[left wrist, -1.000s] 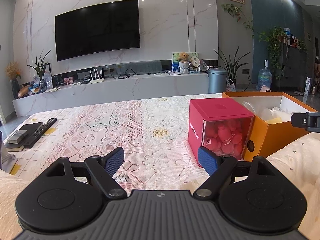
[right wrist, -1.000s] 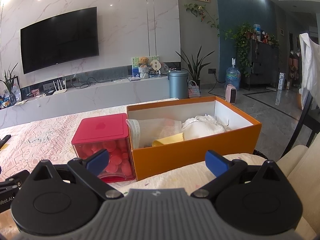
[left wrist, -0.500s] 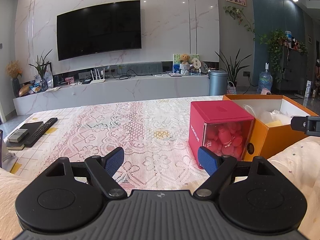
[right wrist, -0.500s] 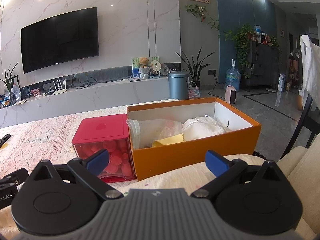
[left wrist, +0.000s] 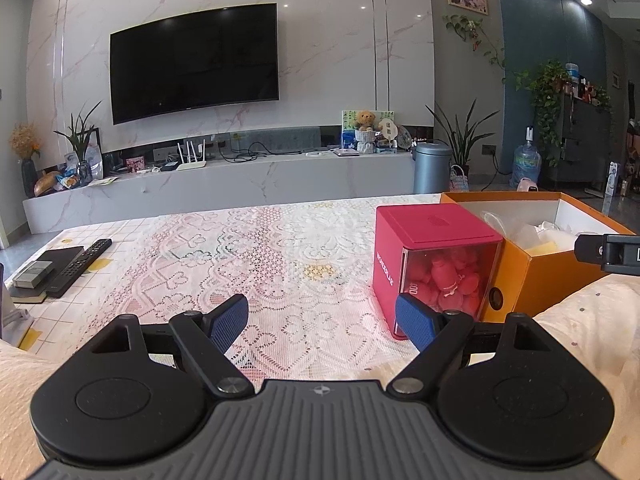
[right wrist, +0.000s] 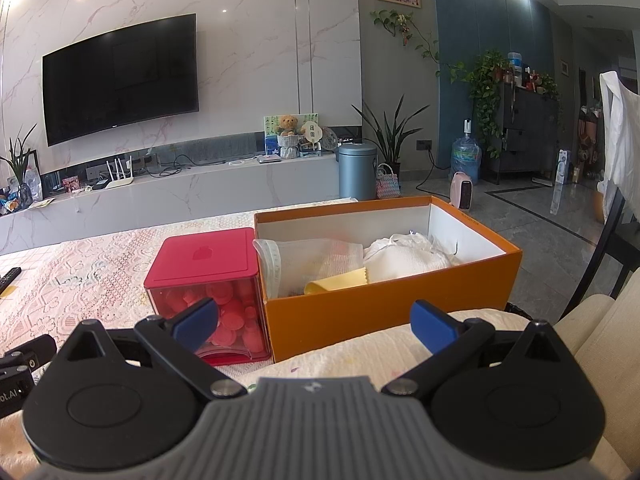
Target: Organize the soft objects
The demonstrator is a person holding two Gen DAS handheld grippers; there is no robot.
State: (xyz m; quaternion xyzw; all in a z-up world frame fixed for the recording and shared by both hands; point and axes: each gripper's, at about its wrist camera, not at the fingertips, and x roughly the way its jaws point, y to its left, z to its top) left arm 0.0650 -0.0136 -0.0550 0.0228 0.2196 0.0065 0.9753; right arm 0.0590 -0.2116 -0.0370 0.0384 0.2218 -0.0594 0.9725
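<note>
An open orange box (right wrist: 392,304) stands on the lace tablecloth and holds a white cloth (right wrist: 404,256), a clear plastic bag (right wrist: 312,256) and a yellow cloth (right wrist: 336,284). Touching its left side is a red cube container (right wrist: 208,260) with a clear front full of pink sponges (left wrist: 448,284). My right gripper (right wrist: 316,324) is open and empty, just short of the orange box's near wall. My left gripper (left wrist: 320,324) is open and empty over the tablecloth, left of the red container (left wrist: 432,252). The orange box (left wrist: 536,276) is at the right in the left wrist view.
A cream cushion or blanket (right wrist: 384,352) lies under the grippers at the near table edge. A remote control (left wrist: 80,268) and a dark book (left wrist: 52,264) lie at the table's far left. A chair with a white garment (right wrist: 616,168) stands at the right.
Both grippers have barely moved; the left wrist view has shifted a little, and both stay open.
</note>
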